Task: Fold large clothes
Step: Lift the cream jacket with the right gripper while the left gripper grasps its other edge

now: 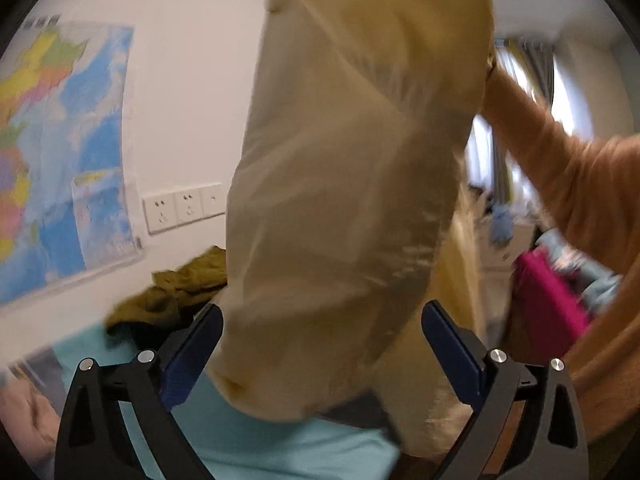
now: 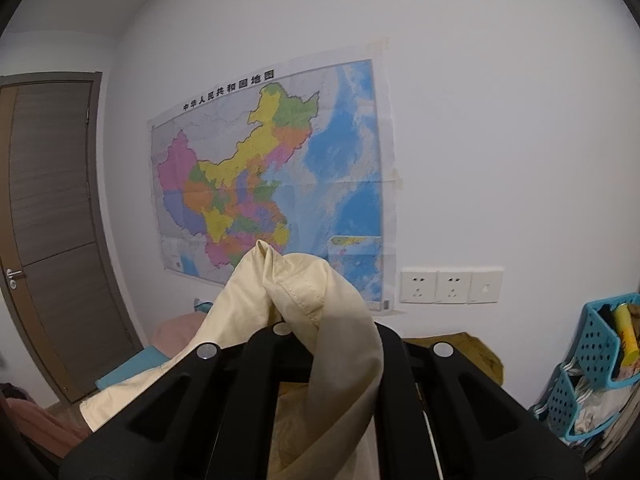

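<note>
A large cream garment hangs down in the air, held high at its top by an arm in an orange sleeve. My left gripper stands wide open around the garment's lower end, and its blue pads do not press on the cloth. In the right wrist view the same cream garment bunches over my right gripper, which is shut on a fold of it. The cloth drapes over the fingers and hides their tips.
An olive garment lies crumpled on a light blue cloth surface. A magenta item sits at right. On the wall are a map and sockets. A blue perforated basket stands right, a brown door left.
</note>
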Tool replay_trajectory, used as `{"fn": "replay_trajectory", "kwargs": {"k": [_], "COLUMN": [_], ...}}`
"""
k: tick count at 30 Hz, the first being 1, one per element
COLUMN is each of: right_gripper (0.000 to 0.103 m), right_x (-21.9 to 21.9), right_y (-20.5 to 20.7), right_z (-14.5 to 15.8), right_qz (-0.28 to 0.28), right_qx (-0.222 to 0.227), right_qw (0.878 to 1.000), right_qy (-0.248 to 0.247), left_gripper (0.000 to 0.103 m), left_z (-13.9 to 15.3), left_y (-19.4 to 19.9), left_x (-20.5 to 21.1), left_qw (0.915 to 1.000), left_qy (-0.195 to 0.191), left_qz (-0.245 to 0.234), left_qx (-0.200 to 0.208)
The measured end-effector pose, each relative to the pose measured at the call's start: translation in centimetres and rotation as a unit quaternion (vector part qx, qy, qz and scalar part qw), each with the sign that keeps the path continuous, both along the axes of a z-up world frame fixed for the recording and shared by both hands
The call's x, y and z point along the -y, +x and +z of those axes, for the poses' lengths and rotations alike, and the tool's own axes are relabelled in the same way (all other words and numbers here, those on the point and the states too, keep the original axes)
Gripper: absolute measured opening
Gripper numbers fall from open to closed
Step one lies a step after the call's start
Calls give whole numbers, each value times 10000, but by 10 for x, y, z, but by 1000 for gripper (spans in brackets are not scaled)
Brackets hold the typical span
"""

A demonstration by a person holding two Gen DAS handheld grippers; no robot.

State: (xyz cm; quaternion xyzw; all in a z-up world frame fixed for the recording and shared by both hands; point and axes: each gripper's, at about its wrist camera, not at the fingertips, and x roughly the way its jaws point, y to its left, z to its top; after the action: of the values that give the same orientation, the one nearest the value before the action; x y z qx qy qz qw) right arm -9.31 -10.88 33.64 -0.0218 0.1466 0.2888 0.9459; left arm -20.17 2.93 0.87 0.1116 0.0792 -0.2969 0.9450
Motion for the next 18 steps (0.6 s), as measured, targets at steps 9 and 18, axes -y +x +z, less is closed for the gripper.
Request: {"fn": "replay_trajectory", "kwargs": {"k": [9,18], "right_gripper": [3,3], "right_x": [12,27], "right_y": [-28,-91], "right_z": [8,32], "right_qz": [-84,70], "right_qx": [118,626], "right_qw": [9999,9980], "right_qy": [1,-63], "left_gripper": [1,2], "left_z": [51,207], "left_y": [79,8], "left_x": [-80,-169], "left_qw": [9841,9594], "left_qy": [-1172,-1619], "left_qz": [1236,2118], "left_qx": [-506,921]}}
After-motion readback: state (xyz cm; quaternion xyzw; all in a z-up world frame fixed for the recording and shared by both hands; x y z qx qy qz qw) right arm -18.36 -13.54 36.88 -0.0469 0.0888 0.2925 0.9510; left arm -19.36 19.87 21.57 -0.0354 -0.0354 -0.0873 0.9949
